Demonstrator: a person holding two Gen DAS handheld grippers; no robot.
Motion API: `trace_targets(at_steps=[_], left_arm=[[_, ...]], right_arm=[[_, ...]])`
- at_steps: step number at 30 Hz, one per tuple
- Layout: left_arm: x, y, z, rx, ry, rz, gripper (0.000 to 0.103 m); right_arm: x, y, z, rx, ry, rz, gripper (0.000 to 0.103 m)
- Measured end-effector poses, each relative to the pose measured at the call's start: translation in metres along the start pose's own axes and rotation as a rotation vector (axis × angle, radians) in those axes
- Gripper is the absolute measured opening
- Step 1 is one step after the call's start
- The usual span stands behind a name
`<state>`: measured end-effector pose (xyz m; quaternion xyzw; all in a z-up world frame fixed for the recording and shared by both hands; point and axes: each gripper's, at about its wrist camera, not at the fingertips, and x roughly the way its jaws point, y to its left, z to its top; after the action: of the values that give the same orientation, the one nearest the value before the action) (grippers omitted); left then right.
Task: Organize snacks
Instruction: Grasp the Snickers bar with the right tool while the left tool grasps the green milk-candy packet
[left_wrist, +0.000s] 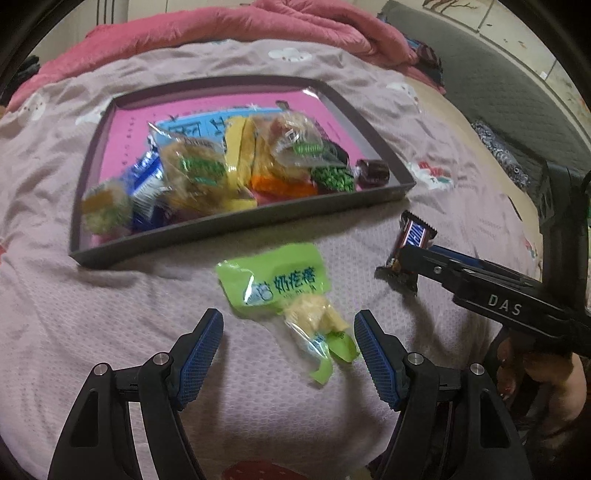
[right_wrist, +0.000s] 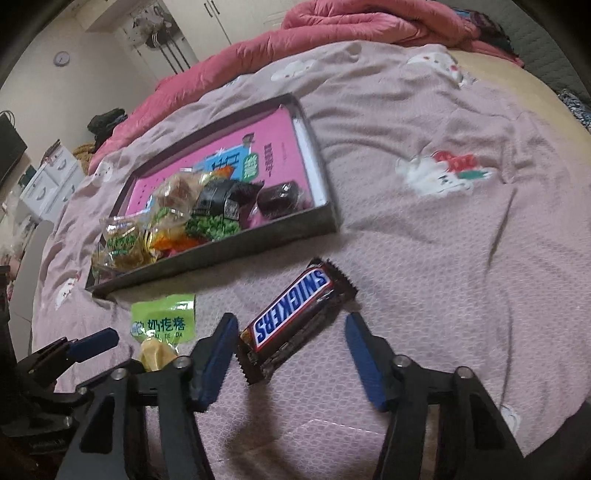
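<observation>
A green snack packet (left_wrist: 273, 284) with a pale yellow sweet in its clear end lies on the pink bedsheet, between the fingers of my left gripper (left_wrist: 289, 317). That gripper is open and its pads stand clear of the packet. A Snickers bar (right_wrist: 291, 306) lies slanted between the fingers of my right gripper (right_wrist: 291, 319), which is open. Its left pad is close to the bar's near end and its right pad is well apart. The same packet (right_wrist: 162, 319) and bar (left_wrist: 413, 236) show in the other views. Behind both stands a dark tray (left_wrist: 240, 225) with a pink floor, holding several wrapped snacks.
The tray's near rim (right_wrist: 207, 254) is just beyond both snacks. A red quilt (left_wrist: 221, 26) is bunched at the far edge of the bed. A person's hand (left_wrist: 535, 373) holds the right gripper's handle. White furniture (right_wrist: 48, 181) stands beside the bed on the left.
</observation>
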<state>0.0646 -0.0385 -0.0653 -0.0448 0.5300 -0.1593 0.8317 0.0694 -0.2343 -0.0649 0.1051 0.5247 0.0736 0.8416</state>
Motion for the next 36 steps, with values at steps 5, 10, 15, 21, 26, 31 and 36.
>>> trace_targets(at_steps=[5,10,15,21,26,31,36], left_arm=[[0.012,-0.002,-0.002,-0.016,0.031,-0.001,0.075],[0.021,-0.011,-0.002,-0.005,0.047,0.025,0.075],[0.03,-0.022,-0.002,0.014,0.053,0.04,0.075],[0.032,-0.023,-0.001,0.018,0.041,0.051,0.053],[0.027,-0.016,-0.001,0.002,0.026,0.024,0.039],[0.018,-0.007,-0.003,-0.019,0.011,-0.017,0.033],[0.01,0.001,-0.001,-0.048,-0.006,-0.028,0.033]], right_arm=[[0.009,0.003,0.002,-0.01,0.0,0.004,0.05],[0.017,0.009,0.004,-0.053,-0.007,-0.012,0.044],[0.016,0.014,0.004,-0.11,-0.019,0.009,0.037],[0.01,0.027,0.0,-0.188,-0.021,0.013,0.033],[-0.001,0.026,0.0,-0.182,-0.049,0.039,0.032],[-0.013,0.025,0.001,-0.174,-0.076,0.061,0.022],[-0.005,0.025,0.0,-0.182,-0.042,0.047,0.022]])
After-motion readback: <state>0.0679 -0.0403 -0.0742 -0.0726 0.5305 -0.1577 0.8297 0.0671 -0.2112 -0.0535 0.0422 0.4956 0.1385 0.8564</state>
